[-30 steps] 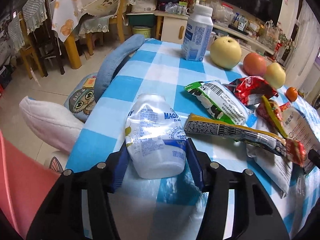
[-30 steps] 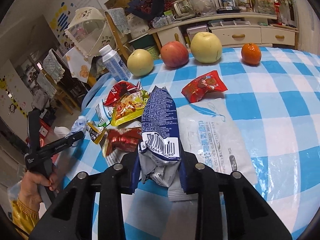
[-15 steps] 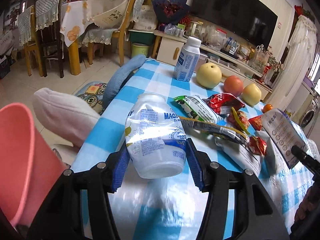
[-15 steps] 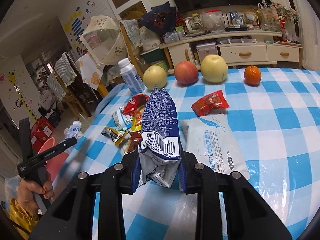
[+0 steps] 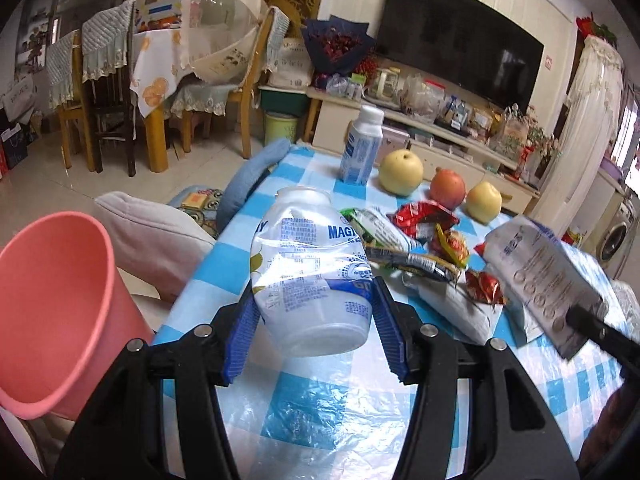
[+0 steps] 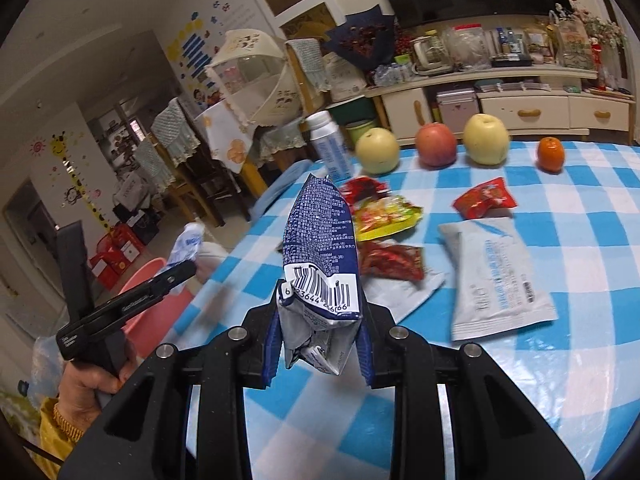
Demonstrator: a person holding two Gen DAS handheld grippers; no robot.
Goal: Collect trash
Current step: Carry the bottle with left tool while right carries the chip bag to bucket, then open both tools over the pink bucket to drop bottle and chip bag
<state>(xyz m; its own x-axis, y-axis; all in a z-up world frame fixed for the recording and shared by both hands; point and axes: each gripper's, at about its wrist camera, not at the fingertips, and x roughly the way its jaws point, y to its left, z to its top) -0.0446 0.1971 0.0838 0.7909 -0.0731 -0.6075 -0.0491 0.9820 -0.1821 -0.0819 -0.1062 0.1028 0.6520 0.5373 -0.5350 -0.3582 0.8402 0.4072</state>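
Grippers both carry trash above the blue-checked table (image 5: 320, 412). Nearest, the left gripper (image 5: 314, 334) is clamped on a crushed clear plastic bottle (image 5: 310, 276), its blue pads pressing both sides, with a pink bin (image 5: 52, 304) low at the near left. The right gripper (image 6: 318, 340) pinches a crumpled blue-and-white wrapper (image 6: 320, 248) standing upright. Farther off lie a grey pouch (image 6: 496, 276) and red and yellow snack wrappers (image 6: 386, 216). At the far edge stand a white bottle (image 5: 362, 150), pears, an apple (image 6: 436, 146) and an orange (image 6: 550, 154).
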